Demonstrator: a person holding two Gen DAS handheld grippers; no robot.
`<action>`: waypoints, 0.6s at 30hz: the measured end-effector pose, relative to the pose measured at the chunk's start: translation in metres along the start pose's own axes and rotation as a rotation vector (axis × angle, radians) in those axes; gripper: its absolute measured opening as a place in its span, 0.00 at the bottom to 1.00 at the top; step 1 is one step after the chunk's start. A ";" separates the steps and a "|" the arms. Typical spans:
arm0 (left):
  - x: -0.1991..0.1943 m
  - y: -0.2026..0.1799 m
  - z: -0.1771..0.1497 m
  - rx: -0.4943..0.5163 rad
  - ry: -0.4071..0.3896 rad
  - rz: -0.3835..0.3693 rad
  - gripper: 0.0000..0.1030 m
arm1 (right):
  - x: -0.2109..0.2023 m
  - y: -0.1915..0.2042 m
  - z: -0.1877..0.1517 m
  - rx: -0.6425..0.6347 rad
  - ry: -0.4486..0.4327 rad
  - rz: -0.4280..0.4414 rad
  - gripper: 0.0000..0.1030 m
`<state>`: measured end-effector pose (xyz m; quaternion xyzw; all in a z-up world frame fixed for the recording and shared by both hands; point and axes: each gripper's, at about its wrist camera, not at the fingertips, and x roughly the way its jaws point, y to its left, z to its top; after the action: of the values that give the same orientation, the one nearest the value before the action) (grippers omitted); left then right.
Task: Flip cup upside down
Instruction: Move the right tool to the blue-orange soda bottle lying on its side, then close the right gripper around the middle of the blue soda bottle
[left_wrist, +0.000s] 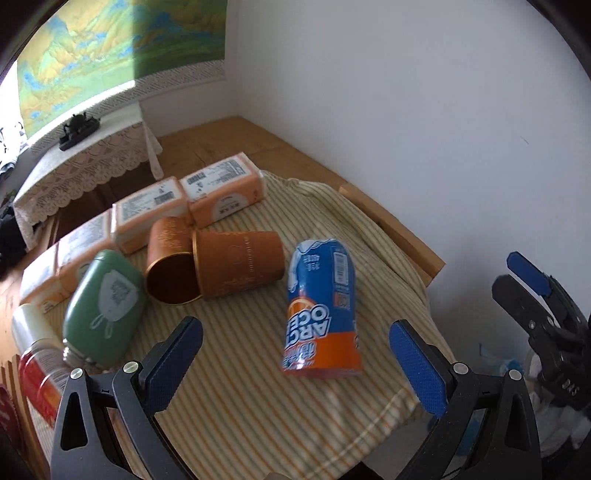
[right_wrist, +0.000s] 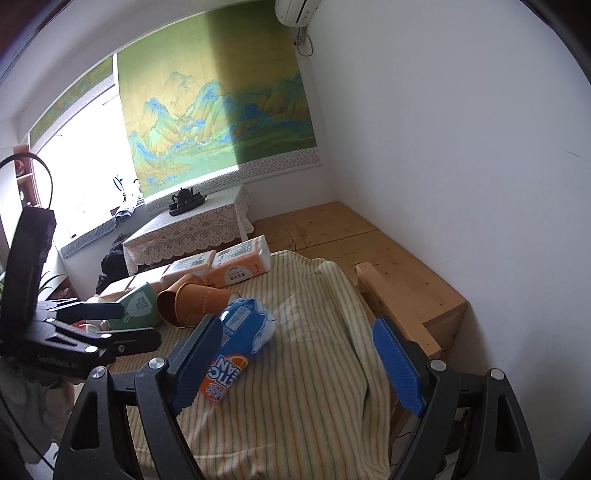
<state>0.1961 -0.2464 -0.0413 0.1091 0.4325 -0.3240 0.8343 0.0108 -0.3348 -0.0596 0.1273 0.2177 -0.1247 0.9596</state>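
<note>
1. Two copper-brown cups lie on their sides on the striped cloth (left_wrist: 258, 417) that covers the worktop, touching each other at their rims.
2. In the left wrist view, the left cup (left_wrist: 168, 264) shows its open mouth toward 6 o'clock; the right cup (left_wrist: 238, 264) lies with its mouth toward 9 o'clock and its base toward 3 o'clock.
3. A blue and orange drink pouch (left_wrist: 321, 314) lies on the cloth at 4 o'clock from the cups, near them but apart.
4. A green case (left_wrist: 103, 306) sits just beside the left cup at 8 o'clock; a red and white bottle (left_wrist: 38, 369) lies further toward 8 o'clock.
5. Orange tissue packs (left_wrist: 221, 194) stand in a row at 12 o'clock, touching the cups' far side.
6. The left gripper (left_wrist: 295, 365) hovers above the cloth with its blue-padded fingers spread wide and nothing between them.
7. The right gripper (right_wrist: 299, 365) likewise has its fingers spread wide and empty; in its view the pouch lies partly behind the left finger, the cups beyond it at 11 o'clock.
</note>
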 end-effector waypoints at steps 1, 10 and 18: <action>0.012 -0.002 0.009 -0.010 0.037 -0.010 0.99 | -0.002 -0.004 0.000 0.008 -0.004 -0.008 0.78; 0.091 -0.026 0.034 0.022 0.277 0.006 0.93 | -0.015 -0.031 -0.005 0.044 -0.021 -0.044 0.78; 0.110 -0.007 0.022 -0.048 0.374 -0.043 0.75 | -0.009 -0.029 -0.005 0.049 -0.018 -0.028 0.78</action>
<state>0.2519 -0.3108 -0.1149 0.1383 0.5898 -0.3052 0.7347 -0.0072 -0.3586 -0.0658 0.1468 0.2077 -0.1445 0.9563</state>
